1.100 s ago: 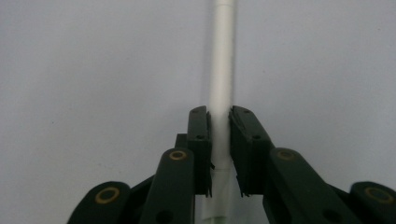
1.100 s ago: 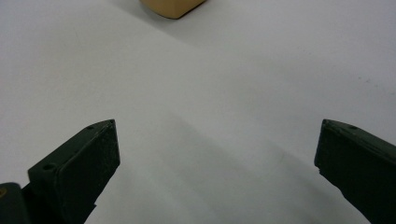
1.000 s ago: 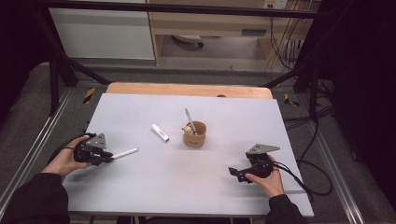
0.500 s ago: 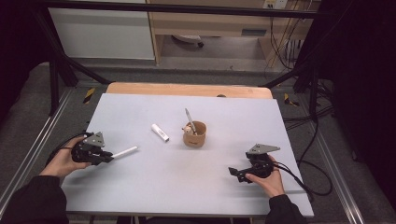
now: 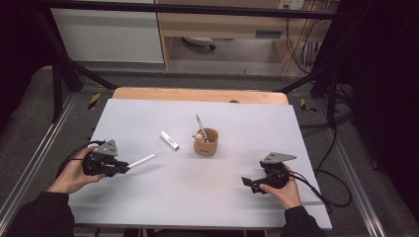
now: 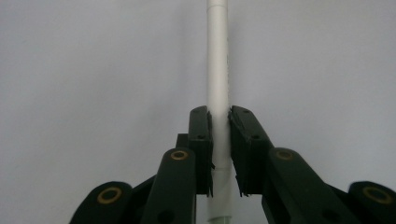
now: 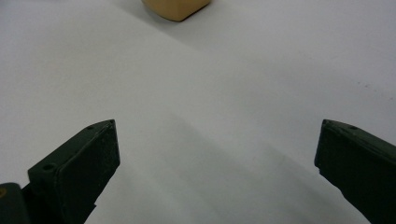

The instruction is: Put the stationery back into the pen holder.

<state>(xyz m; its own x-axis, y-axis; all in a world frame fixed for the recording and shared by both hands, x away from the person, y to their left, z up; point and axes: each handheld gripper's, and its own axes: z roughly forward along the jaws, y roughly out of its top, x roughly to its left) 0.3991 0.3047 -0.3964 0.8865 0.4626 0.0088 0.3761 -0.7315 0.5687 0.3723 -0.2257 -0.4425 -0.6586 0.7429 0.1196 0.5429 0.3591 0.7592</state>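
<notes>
Gripping a white pen tight, the left gripper aims it toward the cup at upper right; right gripper gapes empty.

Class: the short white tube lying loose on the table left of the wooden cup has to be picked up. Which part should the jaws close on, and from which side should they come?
Grip the short white tube at its middle, coming down from above with the jaws across its narrow width. It lies flat and slanted on the table, apart from the wooden cup, so both long sides look free. The open right gripper seems the free one.
</notes>
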